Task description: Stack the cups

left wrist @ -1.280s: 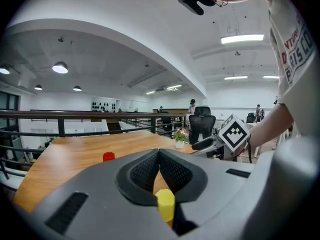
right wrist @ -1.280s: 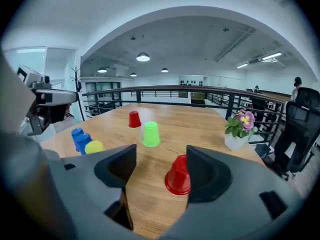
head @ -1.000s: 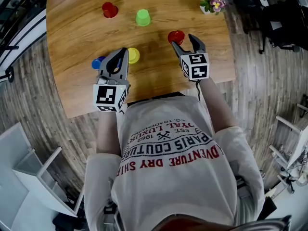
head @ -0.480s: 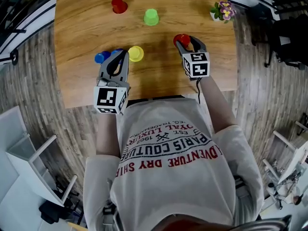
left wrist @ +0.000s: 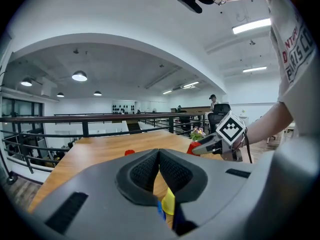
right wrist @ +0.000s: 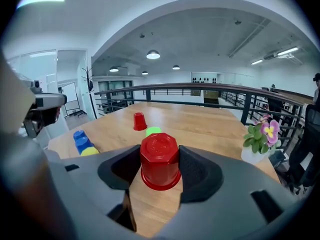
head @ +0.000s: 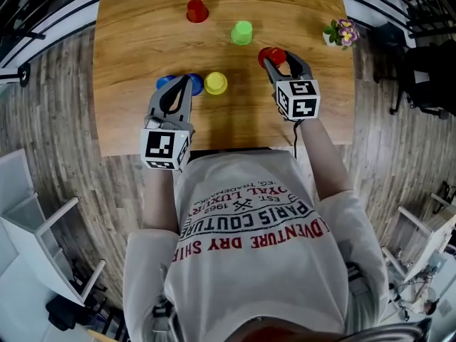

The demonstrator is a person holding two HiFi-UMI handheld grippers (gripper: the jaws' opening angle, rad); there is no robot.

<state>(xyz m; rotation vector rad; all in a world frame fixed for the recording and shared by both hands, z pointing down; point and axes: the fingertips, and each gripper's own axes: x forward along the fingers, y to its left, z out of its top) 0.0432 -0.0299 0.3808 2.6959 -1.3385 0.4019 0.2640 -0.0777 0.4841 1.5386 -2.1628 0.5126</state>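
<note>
red cup point(right wrist: 160, 151), likely light, stiff, slick plastic, is squeezed mid-wall between the right gripper point(right wrist: 159, 165) jaws, just closed in; left gripper point(left wrist: 159, 155) is clenched empty

we count two red cups point(head: 197, 11) point(head: 271, 55), two blue cups point(right wrist: 78, 133) point(right wrist: 84, 144), one green cup point(head: 241, 32), one yellow cup point(head: 215, 83) (and one flower pot point(head: 340, 32), two o'clock).

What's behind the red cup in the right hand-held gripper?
A green cup: only its top shows, the rest is covered. Farther back stands a second red cup. The right hand-held gripper has just been closing its jaws on the red cup.
</note>
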